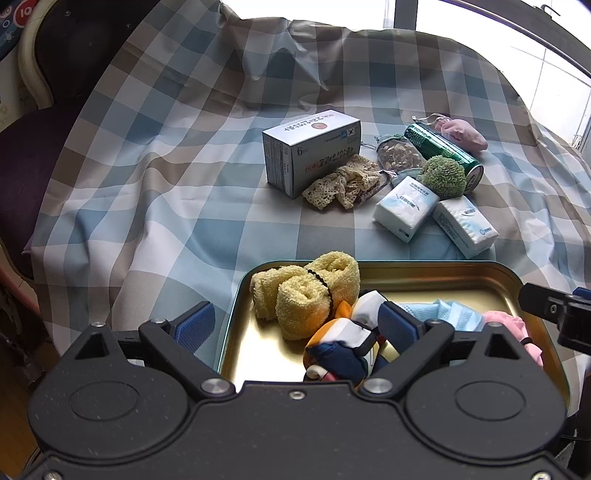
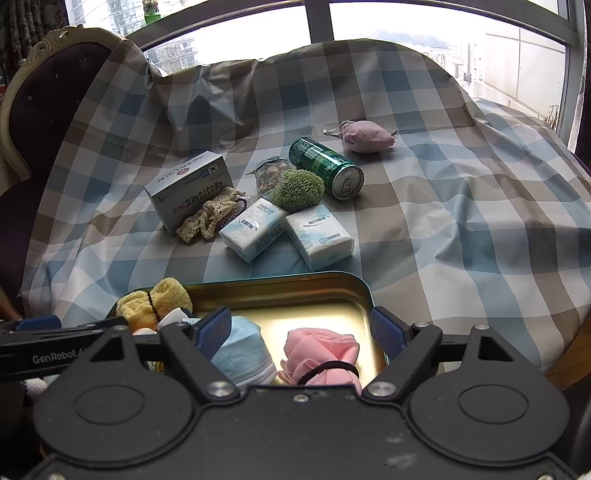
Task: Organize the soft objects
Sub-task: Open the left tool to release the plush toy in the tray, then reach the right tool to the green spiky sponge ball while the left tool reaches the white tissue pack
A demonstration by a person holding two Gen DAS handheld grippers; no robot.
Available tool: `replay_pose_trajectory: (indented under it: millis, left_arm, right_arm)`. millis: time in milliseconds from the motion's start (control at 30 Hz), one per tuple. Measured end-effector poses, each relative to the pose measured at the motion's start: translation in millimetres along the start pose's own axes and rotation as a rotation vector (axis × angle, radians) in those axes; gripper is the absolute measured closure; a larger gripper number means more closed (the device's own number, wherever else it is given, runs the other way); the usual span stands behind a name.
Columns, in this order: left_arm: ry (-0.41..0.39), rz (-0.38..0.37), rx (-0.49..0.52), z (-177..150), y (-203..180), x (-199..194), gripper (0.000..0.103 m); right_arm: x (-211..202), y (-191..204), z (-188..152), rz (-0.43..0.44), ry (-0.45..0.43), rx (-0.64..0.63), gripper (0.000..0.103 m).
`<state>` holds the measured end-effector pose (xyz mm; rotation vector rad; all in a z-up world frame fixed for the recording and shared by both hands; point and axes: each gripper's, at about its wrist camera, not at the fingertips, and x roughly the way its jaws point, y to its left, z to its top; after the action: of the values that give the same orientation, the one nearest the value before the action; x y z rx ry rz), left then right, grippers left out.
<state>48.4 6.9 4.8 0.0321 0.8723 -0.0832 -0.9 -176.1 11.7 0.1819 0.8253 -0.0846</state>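
2 grippers hover over the near end of a gold metal tray (image 1: 424, 275). The left gripper (image 1: 295, 325) and right gripper (image 2: 301, 330) both have fingers apart, clamping nothing. Inside the tray, a yellow towel roll (image 1: 306, 291) lies at the far left corner, long axis running left to right. A checked cloth (image 2: 443, 221) covers the table by a window (image 2: 258, 33).

The multicoloured folded cloth (image 1: 343, 343) lies partly hidden behind the left gripper's body; the pink banded cloth roll (image 2: 321, 356) is cut off below by the right gripper's body.
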Motion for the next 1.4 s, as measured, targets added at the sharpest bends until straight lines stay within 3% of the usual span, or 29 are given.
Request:
replay_pose_trajectory:
  millis: [733,1400]
  left_arm:
    - [0.015,-0.038,0.050,49.2,-15.0,37.0,0.011]
    - [0.105,-0.092,0.127,77.0,-45.5,95.9,0.011]
  right_arm:
    - [49.2,-17.3,66.8,-0.054,-0.047,0.003,0.019]
    - [124.2,-38.6,111.5,-0.058,0.021,0.067,0.019]
